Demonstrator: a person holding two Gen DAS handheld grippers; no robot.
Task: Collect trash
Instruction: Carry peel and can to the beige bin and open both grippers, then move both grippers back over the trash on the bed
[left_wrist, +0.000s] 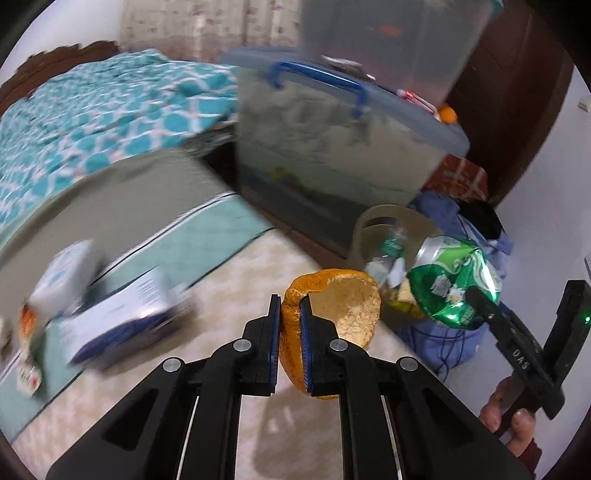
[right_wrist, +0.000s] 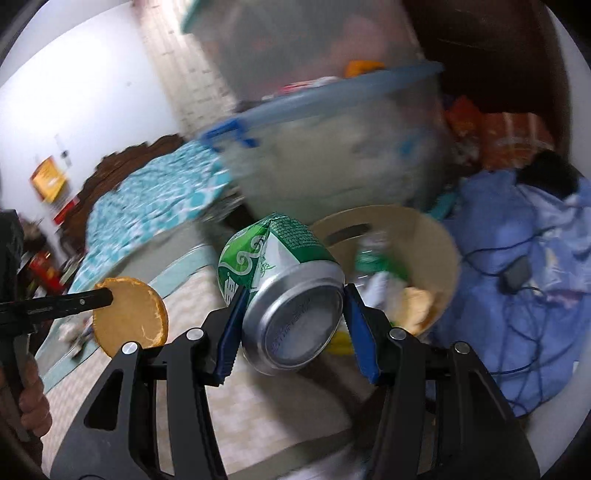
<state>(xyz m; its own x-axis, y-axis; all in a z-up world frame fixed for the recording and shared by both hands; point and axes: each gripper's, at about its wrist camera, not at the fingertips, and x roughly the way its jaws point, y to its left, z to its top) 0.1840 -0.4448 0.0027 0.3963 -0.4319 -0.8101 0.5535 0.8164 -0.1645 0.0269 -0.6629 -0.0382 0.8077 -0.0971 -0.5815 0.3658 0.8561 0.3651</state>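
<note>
My left gripper (left_wrist: 290, 325) is shut on the rim of an orange peel (left_wrist: 351, 306), a hollow half shell held above the pale floor. In the right wrist view the same peel (right_wrist: 131, 317) hangs at the left on the left gripper's finger (right_wrist: 74, 301). My right gripper (right_wrist: 291, 317) is shut on a crushed green and silver can (right_wrist: 284, 280), its bottom facing the camera. The can (left_wrist: 454, 280) shows in the left wrist view too, held just above a beige waste bin (left_wrist: 373, 221). That bin (right_wrist: 439, 243) stands behind the can and holds wrappers and scraps.
A large clear storage box with a blue handle (left_wrist: 332, 147) stands behind the bin. Blue cloth with a dark cable (right_wrist: 524, 280) lies right of the bin. A bed with a teal patterned cover (left_wrist: 92, 110) is at the left. White boxes (left_wrist: 122, 314) lie on a teal mat.
</note>
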